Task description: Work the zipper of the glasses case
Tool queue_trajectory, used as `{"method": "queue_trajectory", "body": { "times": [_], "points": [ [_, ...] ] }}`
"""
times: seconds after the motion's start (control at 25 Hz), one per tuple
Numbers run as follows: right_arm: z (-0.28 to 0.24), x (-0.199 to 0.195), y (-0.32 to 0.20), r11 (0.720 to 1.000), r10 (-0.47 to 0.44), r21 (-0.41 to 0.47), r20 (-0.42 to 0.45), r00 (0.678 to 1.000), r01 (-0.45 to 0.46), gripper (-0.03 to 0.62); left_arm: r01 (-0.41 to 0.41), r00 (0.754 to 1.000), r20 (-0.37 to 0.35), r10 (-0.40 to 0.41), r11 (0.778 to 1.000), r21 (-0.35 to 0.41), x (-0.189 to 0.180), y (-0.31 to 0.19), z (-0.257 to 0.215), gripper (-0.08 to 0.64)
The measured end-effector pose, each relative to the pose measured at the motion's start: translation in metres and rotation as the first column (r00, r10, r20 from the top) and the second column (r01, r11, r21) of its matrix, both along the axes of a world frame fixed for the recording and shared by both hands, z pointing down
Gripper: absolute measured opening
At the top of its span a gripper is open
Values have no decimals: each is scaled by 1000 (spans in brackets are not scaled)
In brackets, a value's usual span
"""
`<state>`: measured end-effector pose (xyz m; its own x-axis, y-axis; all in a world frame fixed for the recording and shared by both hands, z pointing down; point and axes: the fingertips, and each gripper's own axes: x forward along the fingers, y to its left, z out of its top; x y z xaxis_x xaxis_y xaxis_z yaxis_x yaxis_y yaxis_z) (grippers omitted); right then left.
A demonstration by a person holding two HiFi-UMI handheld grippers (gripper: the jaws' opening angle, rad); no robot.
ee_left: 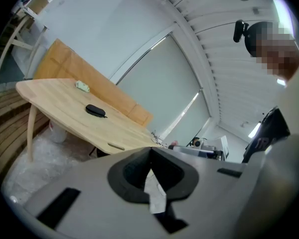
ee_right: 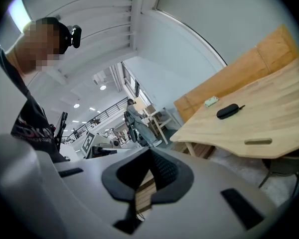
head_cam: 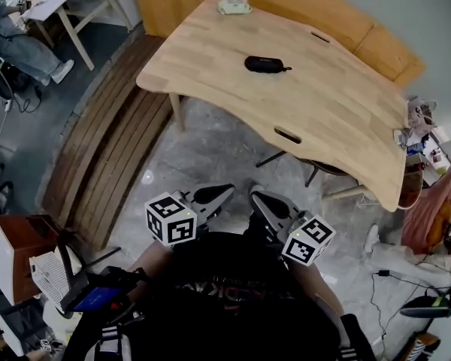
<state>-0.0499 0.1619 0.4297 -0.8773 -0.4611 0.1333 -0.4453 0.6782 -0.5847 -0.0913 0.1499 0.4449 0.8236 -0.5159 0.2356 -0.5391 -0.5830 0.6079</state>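
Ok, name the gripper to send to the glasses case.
Right, marginally: the glasses case lies more in line with the right gripper than the left gripper. Both are shut, empty and far off.

Right claw [ee_right: 149, 152] (closed, empty) faces glasses case [ee_right: 227, 111] on table [ee_right: 281, 106]

The glasses case [head_cam: 264, 65] lies on the table [head_cam: 338, 119] near its middle, a small packet [head_cam: 234, 6] behind it at the far edge.
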Motion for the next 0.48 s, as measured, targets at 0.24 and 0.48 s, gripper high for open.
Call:
{"method": "queue_trajectory", "body": {
  "times": [0.24, 0.48],
  "points": [
    [-1, 21, -65, 998, -55, -21, 25, 998, 56, 15, 54, 998, 27, -55, 999, 5, 19, -58, -1, 12],
    [8, 15, -117, 989, -131, -68, 53, 990, 134, 15, 121, 990, 78, -119, 992, -22, 18, -106, 6, 12]
  ]
}}
